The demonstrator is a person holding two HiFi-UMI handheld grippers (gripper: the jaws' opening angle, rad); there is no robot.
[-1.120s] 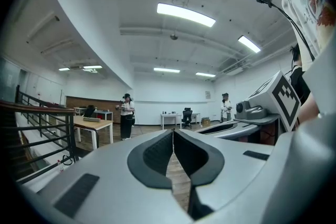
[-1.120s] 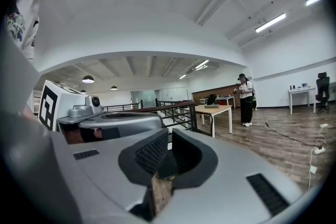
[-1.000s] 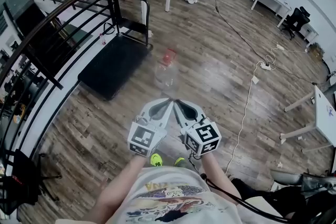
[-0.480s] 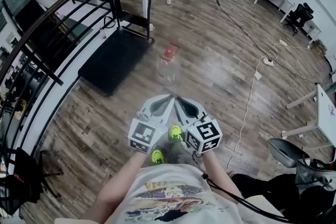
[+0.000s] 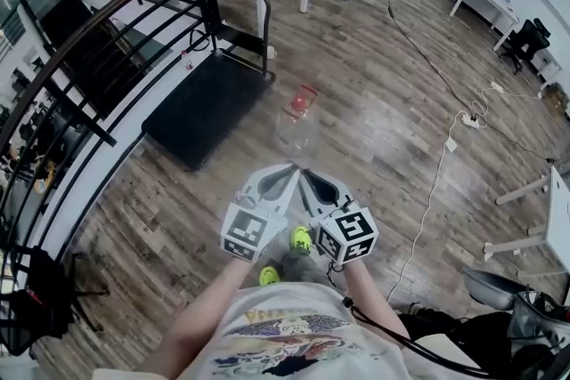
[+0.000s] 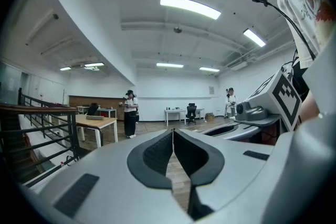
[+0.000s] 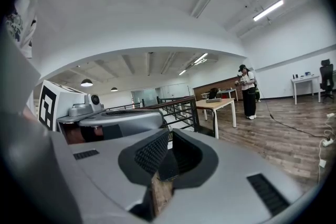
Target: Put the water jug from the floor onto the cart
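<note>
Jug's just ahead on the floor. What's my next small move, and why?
Probably open both grippers before reaching in: the left gripper and right gripper are shut and empty, short of the water jug, which stands on the floor beside the cart.

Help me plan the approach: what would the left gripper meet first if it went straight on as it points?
Likely nothing soon. The left gripper points almost level over open floor toward a far desk. The water jug stands ahead but lower, so it would probably pass above it.
</note>
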